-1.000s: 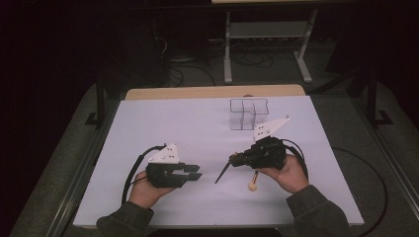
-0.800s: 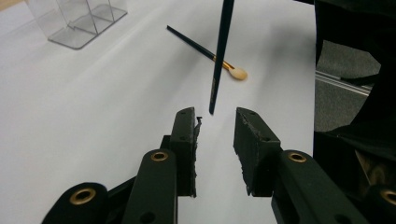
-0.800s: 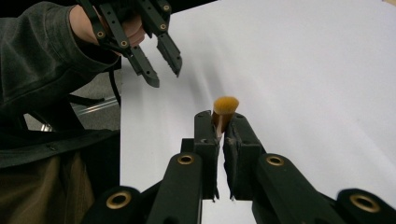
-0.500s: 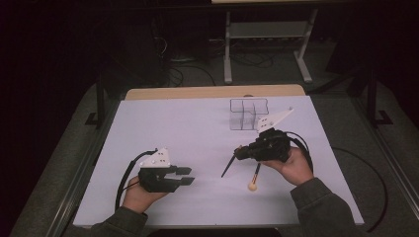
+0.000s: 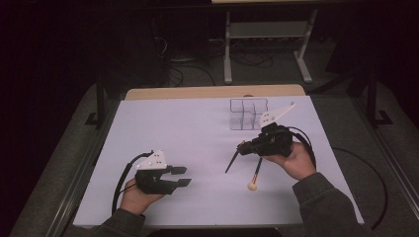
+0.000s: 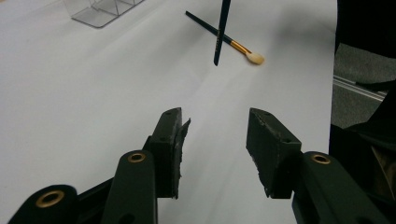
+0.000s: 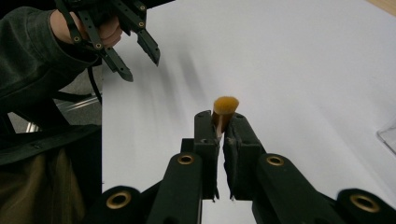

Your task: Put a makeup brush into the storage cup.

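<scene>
Brush [image 5: 231, 161] hangs clamped in the right gripper [image 5: 243, 147], its handle slanting down toward the table [image 5: 197, 123], bristles up between the pads. Near the person, the left gripper [image 5: 182, 176] has just been opening, nothing between its jaws. A second brush [image 5: 255, 174] lies beneath.

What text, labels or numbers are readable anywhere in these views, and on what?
None readable. The held brush, the brush on the table, the clear organizer, the white table cover and both grippers (left, right) show no print.
</scene>
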Demonstrator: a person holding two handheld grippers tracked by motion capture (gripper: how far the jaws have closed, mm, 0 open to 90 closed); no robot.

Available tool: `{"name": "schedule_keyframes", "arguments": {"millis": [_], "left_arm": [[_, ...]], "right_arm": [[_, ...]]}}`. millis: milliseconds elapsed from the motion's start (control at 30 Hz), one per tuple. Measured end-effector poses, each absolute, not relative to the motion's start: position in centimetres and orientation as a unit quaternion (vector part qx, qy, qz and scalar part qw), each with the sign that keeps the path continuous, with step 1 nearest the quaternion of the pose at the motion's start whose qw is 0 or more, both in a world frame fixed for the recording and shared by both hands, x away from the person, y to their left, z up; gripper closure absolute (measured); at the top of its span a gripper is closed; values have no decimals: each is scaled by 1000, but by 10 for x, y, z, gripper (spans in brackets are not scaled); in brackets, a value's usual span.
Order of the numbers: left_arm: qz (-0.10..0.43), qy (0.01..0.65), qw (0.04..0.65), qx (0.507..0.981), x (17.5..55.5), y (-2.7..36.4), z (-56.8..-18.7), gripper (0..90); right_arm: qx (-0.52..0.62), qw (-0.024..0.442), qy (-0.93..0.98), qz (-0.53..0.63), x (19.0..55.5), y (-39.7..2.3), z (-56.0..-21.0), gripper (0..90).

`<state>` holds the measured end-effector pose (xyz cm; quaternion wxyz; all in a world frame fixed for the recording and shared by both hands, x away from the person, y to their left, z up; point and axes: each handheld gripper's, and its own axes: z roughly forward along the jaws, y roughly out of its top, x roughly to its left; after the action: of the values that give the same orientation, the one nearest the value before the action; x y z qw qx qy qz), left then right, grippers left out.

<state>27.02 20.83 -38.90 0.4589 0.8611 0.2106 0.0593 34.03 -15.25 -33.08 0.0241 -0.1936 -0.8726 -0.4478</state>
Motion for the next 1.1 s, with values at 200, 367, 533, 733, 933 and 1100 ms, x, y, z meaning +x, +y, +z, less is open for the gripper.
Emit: {"name": "schedule_keyframes", "arguments": {"millis": [200, 367, 533, 733, 933, 1100], "left_arm": [[66, 217, 456, 860, 272, 213, -392, 507], [70, 225, 457, 858, 272, 216, -392, 472], [74, 232, 459, 855, 272, 218, -392, 437], [77, 236, 458, 854, 272, 220, -392, 415], [80, 240, 459, 852, 272, 222, -392, 380], [84, 246, 460, 849, 272, 226, -391, 369]], "right_arm": [[-195, 20, -874, -444, 345, -154, -324, 835], [-195, 15, -877, -440, 349, -155, -320, 835], [-198, 9, -879, -433, 355, -158, -314, 835], [-198, 1, -882, -428, 360, -161, -305, 835], [-197, -3, -884, -424, 365, -162, -301, 835], [-203, -6, -884, -421, 371, -163, -297, 835]]}}
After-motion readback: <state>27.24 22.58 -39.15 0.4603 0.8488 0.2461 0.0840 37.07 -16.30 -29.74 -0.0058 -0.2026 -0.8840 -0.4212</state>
